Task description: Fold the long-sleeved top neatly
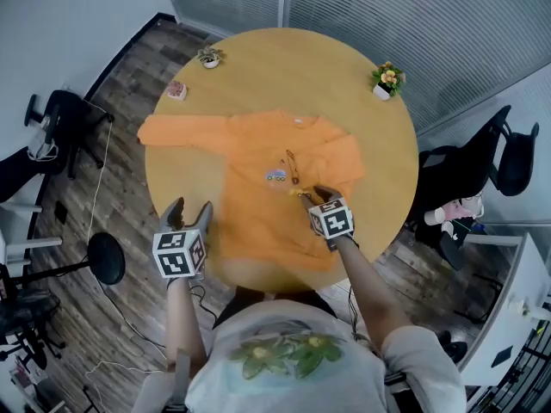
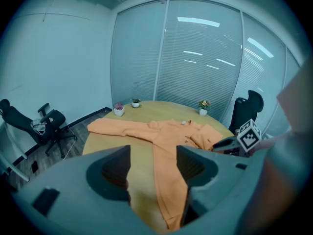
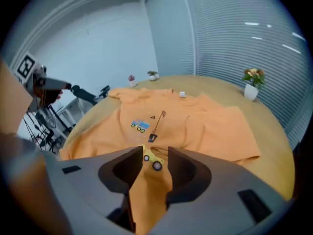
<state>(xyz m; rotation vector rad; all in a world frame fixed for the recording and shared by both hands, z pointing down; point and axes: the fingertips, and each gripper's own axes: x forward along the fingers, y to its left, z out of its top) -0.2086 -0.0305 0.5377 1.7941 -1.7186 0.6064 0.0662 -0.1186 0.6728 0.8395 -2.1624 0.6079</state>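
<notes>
Orange top (image 1: 258, 153) on table (image 1: 258, 58), right tool (image 1: 315, 194) open

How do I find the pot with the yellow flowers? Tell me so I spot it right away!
Look at the round wooden table with the orange top spread on it. At its far right edge, near the blinds, stands a small white pot, clear of the top. It alone has yellow and orange blooms; the plant at the far left edge looks mostly green.
</notes>
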